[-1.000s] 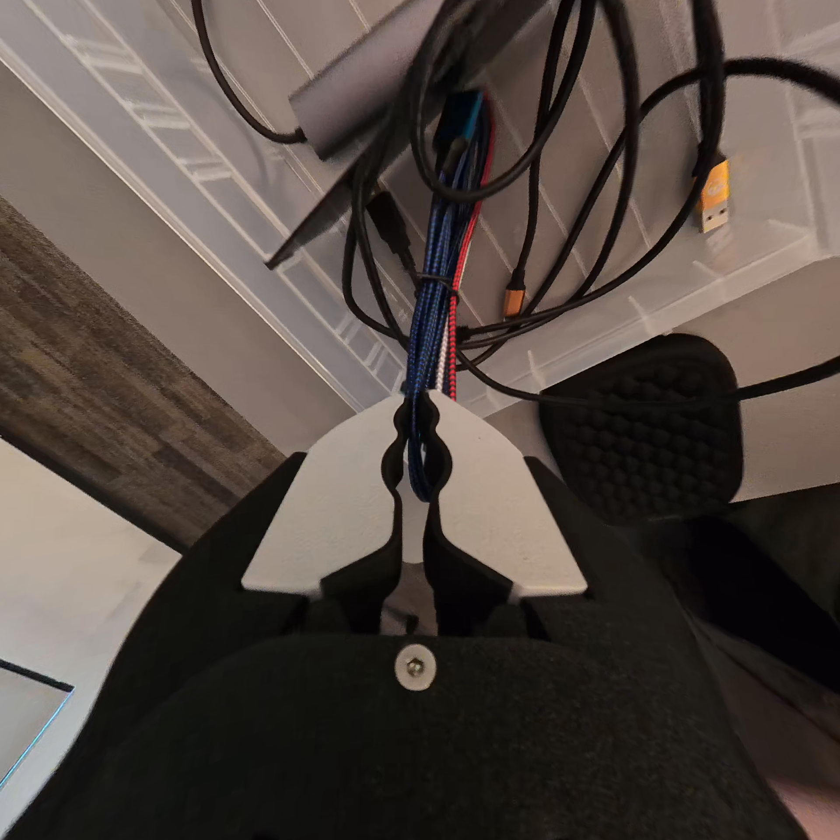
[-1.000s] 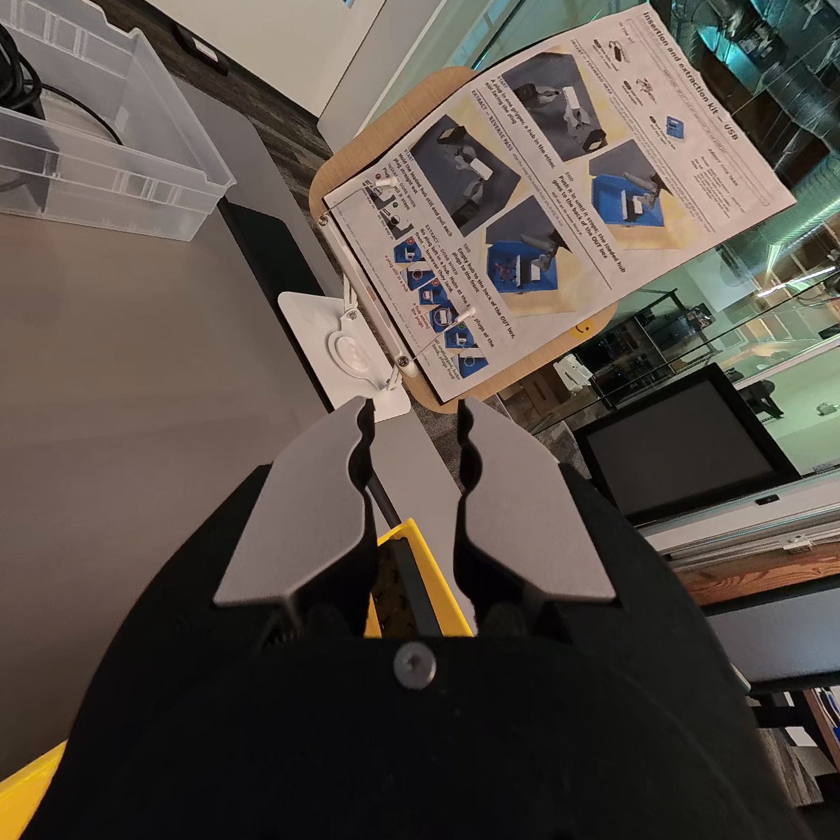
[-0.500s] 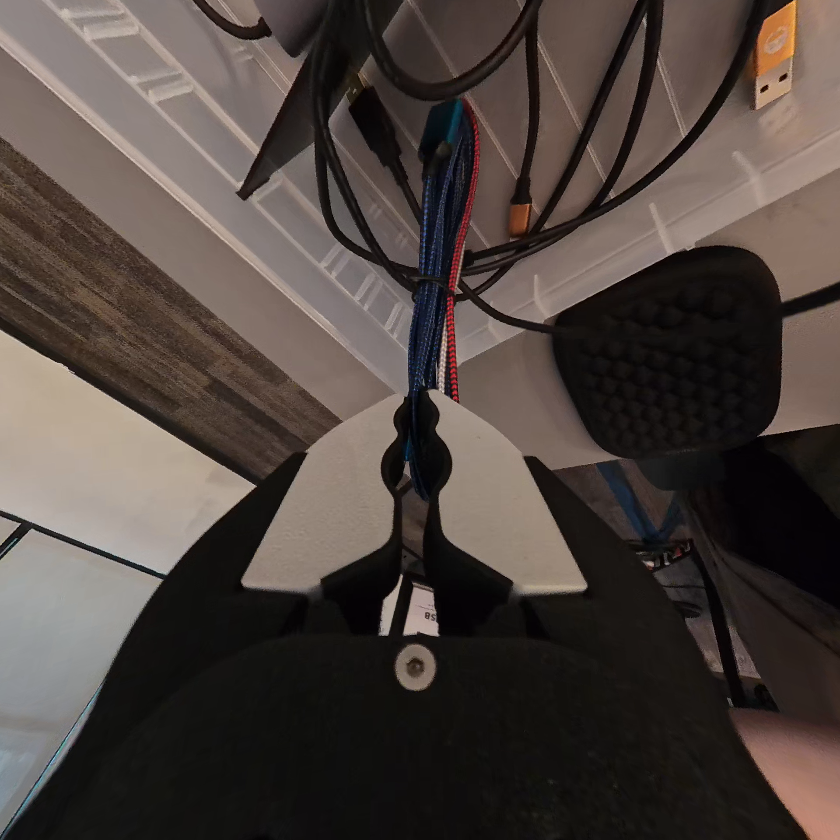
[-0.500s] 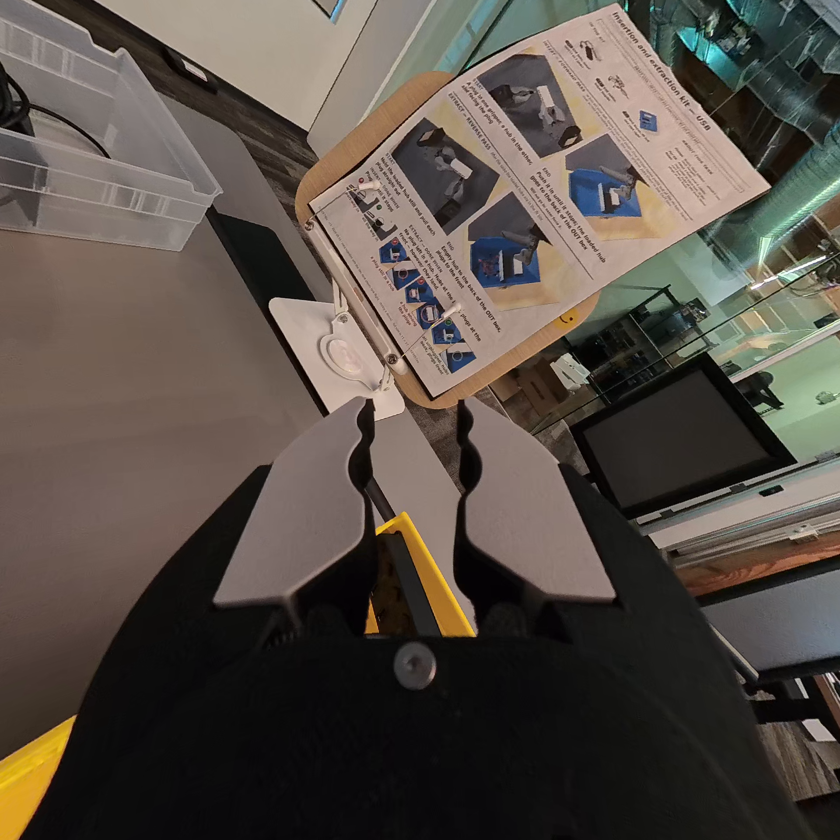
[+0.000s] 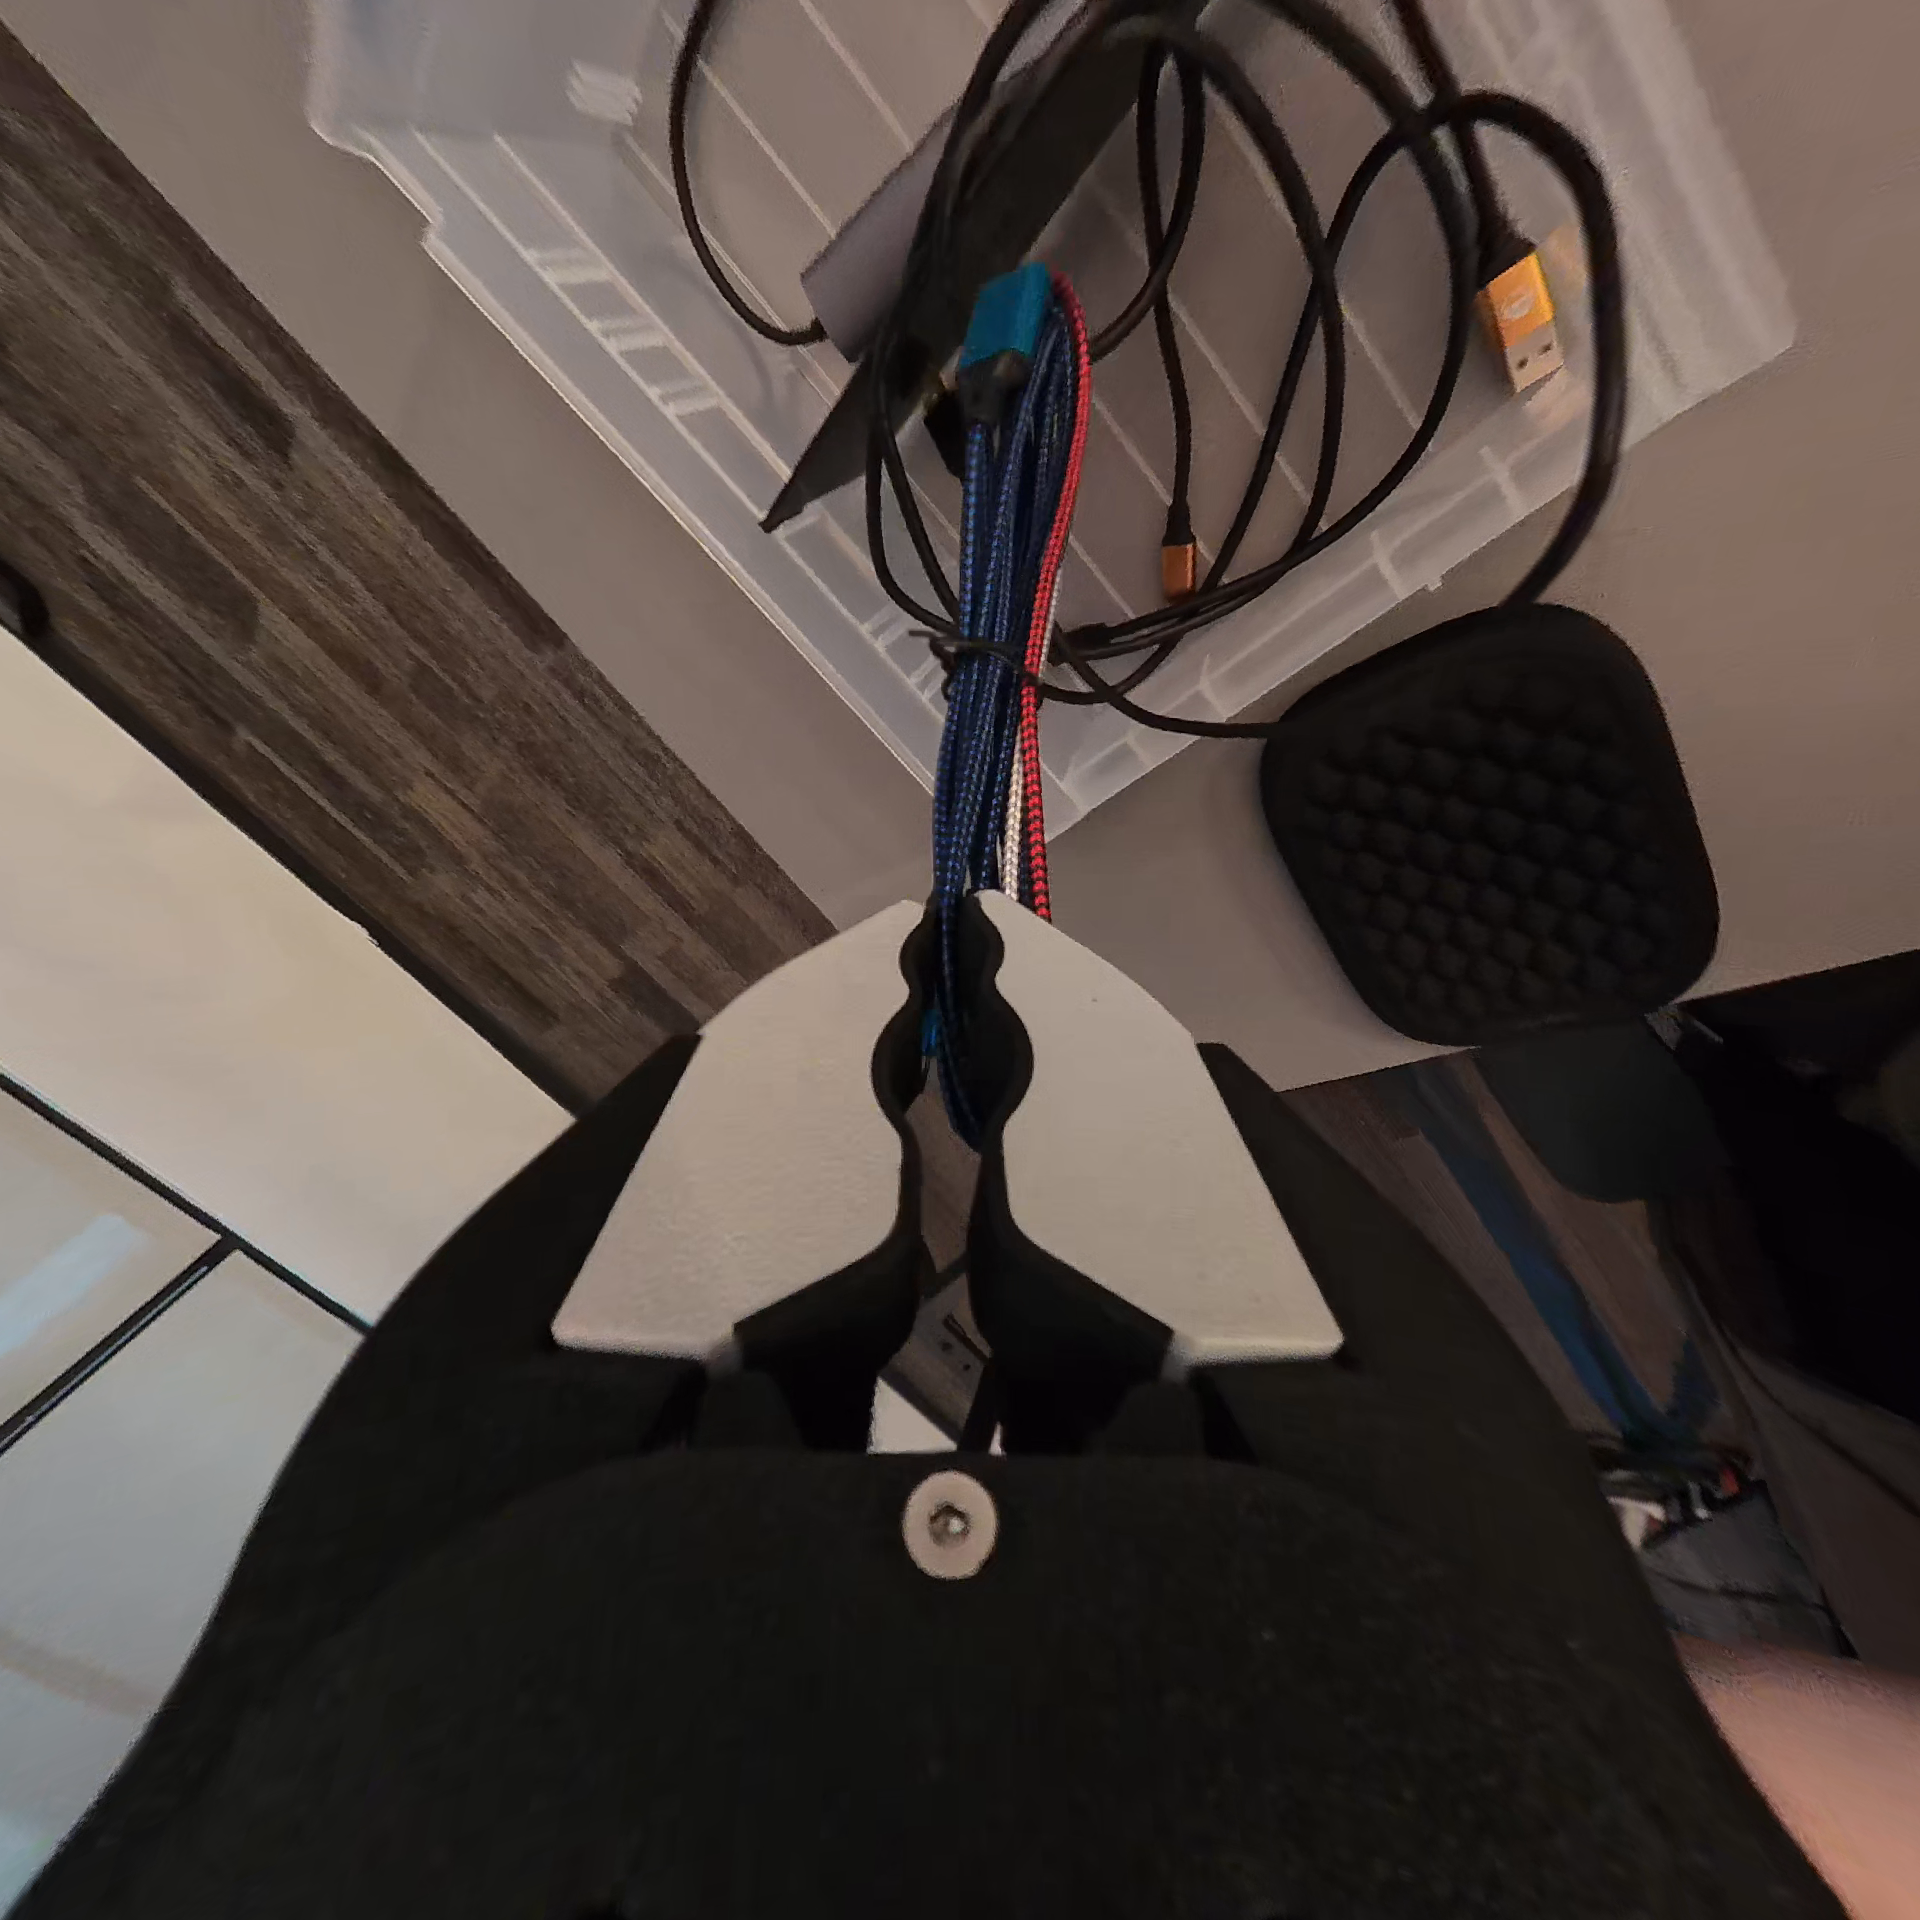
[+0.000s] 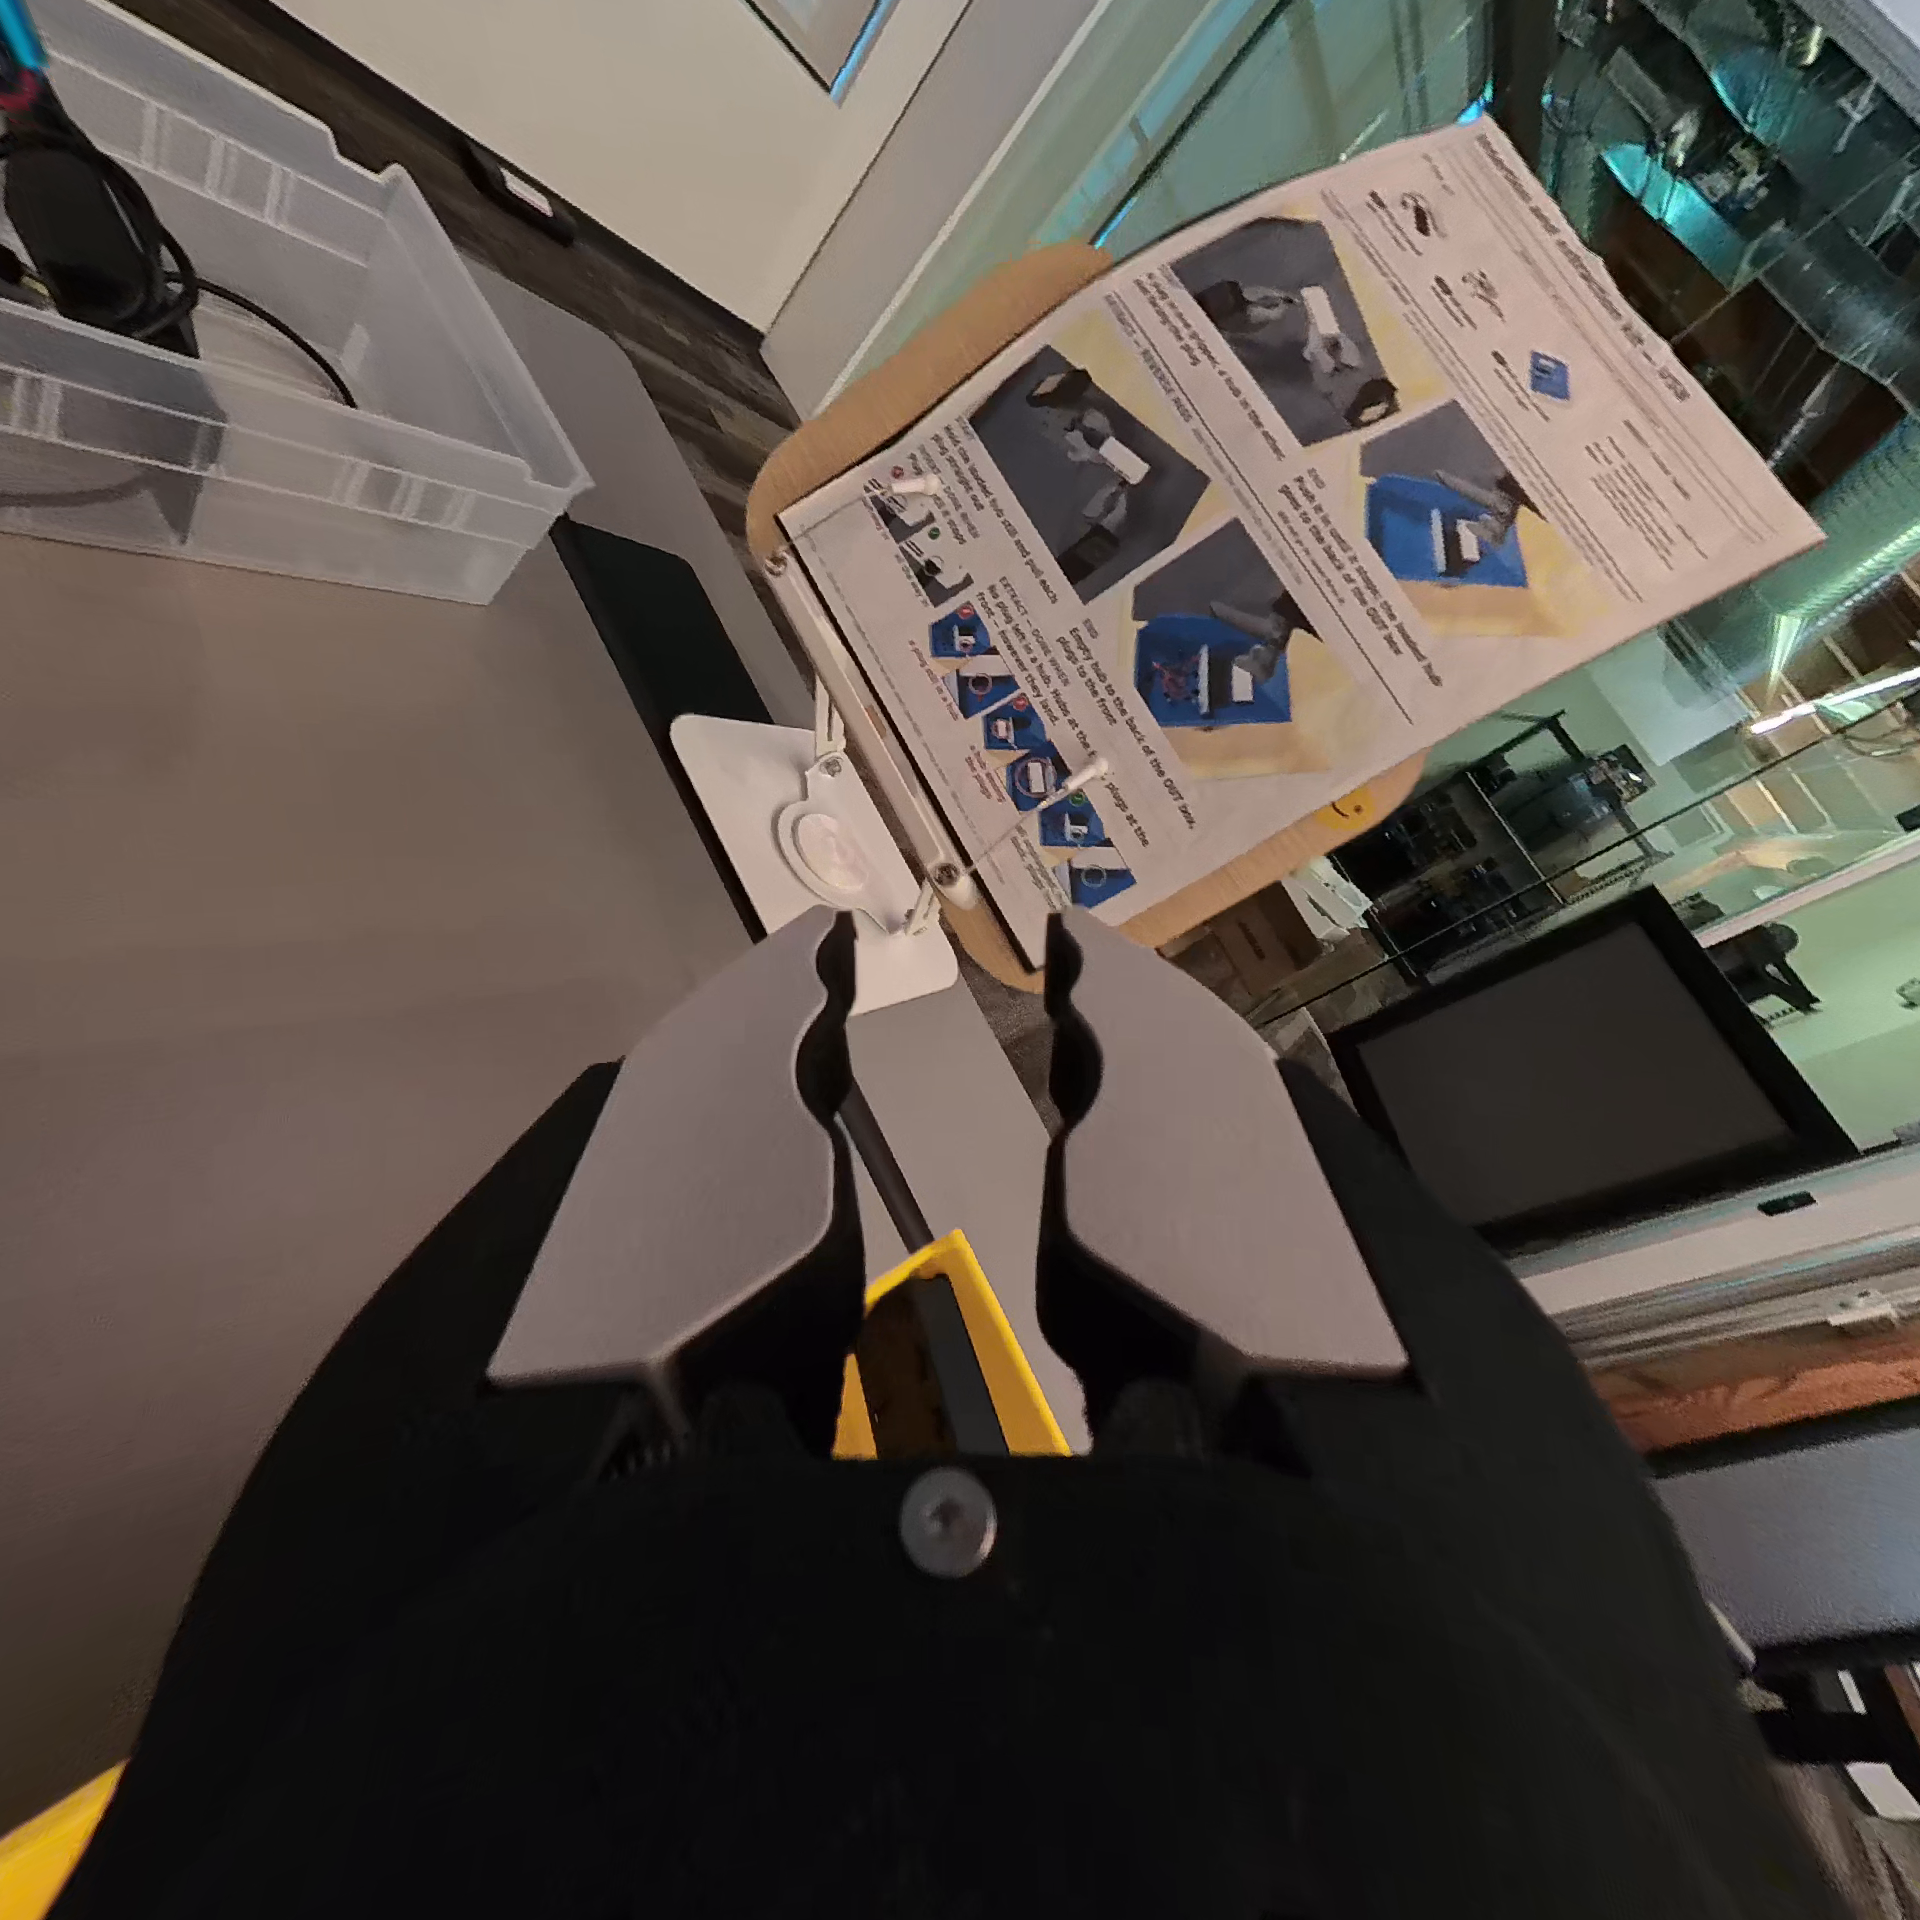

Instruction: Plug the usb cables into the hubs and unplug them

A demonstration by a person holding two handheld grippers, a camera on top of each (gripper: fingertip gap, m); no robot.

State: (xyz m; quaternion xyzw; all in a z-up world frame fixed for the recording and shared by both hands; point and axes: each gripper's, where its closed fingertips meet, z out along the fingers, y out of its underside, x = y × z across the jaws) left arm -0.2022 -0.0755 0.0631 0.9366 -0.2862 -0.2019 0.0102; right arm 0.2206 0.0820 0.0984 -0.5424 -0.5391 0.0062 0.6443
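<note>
My left gripper (image 5: 951,914) is shut on a bundle of blue and red braided USB cables (image 5: 997,644) that hangs down over the clear plastic bin (image 5: 623,291). A blue plug (image 5: 1003,327) sits at the bundle's far end. A grey USB hub (image 5: 862,281) hangs tangled in black cables (image 5: 1340,353) with an orange plug (image 5: 1517,322). My right gripper (image 6: 945,935) is open and empty above the grey table (image 6: 312,883), pointing toward an instruction sheet on a stand (image 6: 1247,540).
A black textured pad (image 5: 1486,831) lies on the table beside the bin. The clear bin also shows in the right wrist view (image 6: 312,416) at the far left. A yellow bin edge (image 6: 935,1340) is under the right gripper. A dark monitor (image 6: 1558,1081) stands at right. Spacing between my two grippers at the tips: around 45 cm.
The left gripper has lifted the cable bundle higher, and the hub and tangled cables have come up with it. The right gripper stays open and has shifted slightly.
</note>
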